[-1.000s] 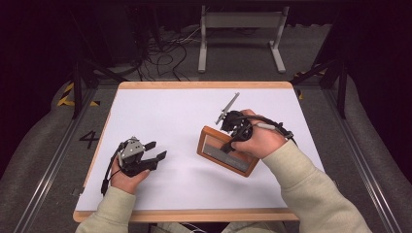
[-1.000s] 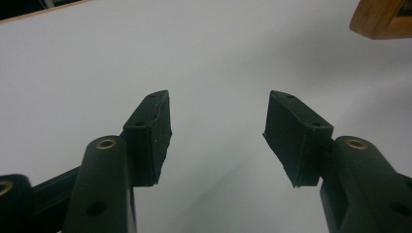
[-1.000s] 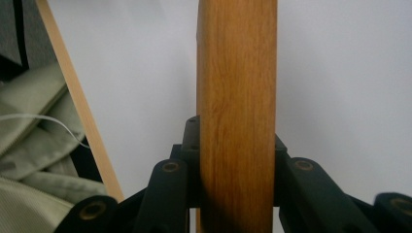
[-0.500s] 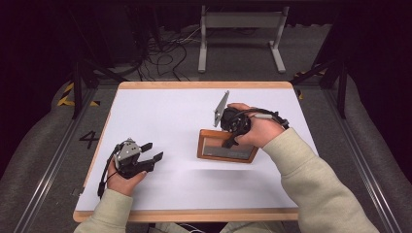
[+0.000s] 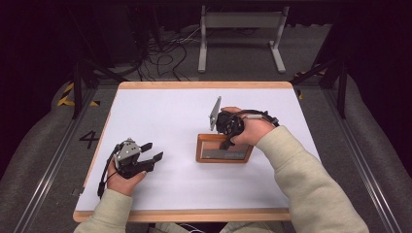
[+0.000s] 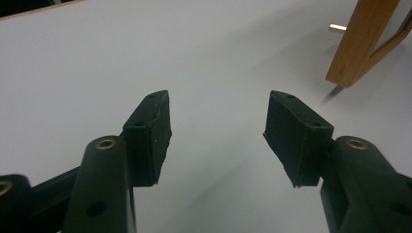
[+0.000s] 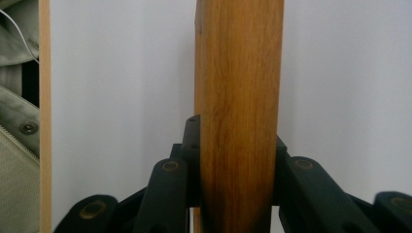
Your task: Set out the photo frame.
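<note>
A wooden picture frame [image 5: 218, 159] with a dark pane sits right of the table's middle, its long sides parallel to the front edge. My right gripper [image 5: 226, 141] reaches over its far rail and is shut on it. In the right gripper view the wooden rail [image 7: 240, 73] runs straight up between the closed jaws of the right gripper [image 7: 238, 160]. My left gripper [image 5: 151, 151] rests at the front left, open and holding nothing. In the left gripper view, the left gripper [image 6: 218, 131] has its jaws wide apart, and the frame [image 6: 362, 39] stands tilted at the upper right, a shadow under its corner.
The white table top [image 5: 160, 111] has a wooden rim [image 5: 194, 214]. A small metal pin [image 6: 337, 27] lies by the frame. Beyond the table stand a grey metal stand [image 5: 240, 22] and loose cables [image 5: 165, 48] on the floor. The table edge [image 7: 44, 97] and a sleeve [image 7: 14, 121] show beside the rail.
The right gripper has turned the frame from a diagonal lie to square with the table's front edge. The left gripper has hardly moved.
</note>
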